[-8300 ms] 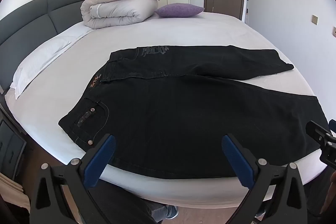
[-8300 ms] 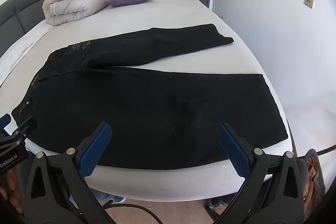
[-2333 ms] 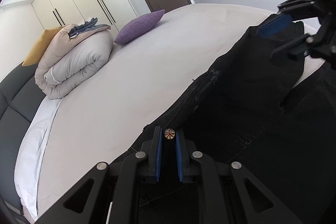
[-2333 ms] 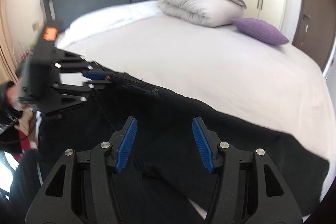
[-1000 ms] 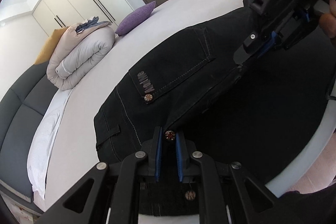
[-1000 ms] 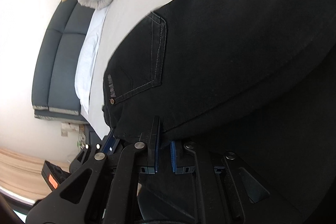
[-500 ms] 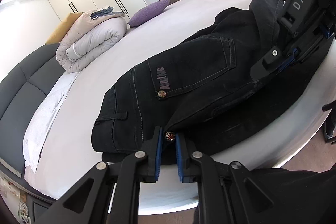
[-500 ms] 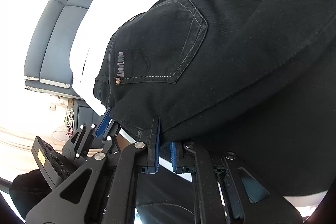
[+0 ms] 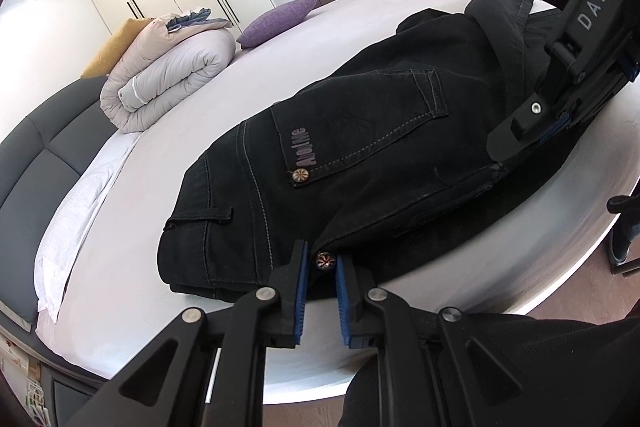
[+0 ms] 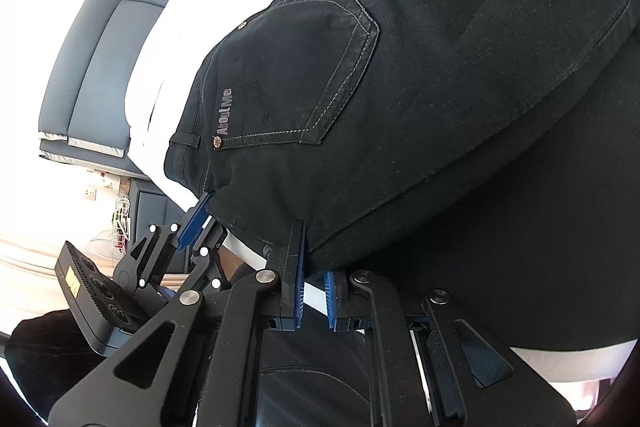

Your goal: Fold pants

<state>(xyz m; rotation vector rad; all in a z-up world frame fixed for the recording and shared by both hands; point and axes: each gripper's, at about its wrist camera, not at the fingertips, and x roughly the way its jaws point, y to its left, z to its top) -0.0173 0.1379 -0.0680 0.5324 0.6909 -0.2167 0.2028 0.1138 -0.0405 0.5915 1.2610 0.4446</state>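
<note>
The pants (image 9: 360,155) lie folded on the bed (image 9: 280,39) just ahead of both tongs, black denim with a pale-stitched back pocket facing up. The left tongs (image 9: 321,267) tilt downward, clenched on the waistband corner by its metal button (image 9: 325,260); only their view shows the rolled duvet (image 9: 168,75) and purple pillow (image 9: 280,21) beyond. The right tongs (image 10: 314,267), rolled sideways, grasp the pants' near edge, and their view alone shows the headboard (image 10: 104,39).
</note>
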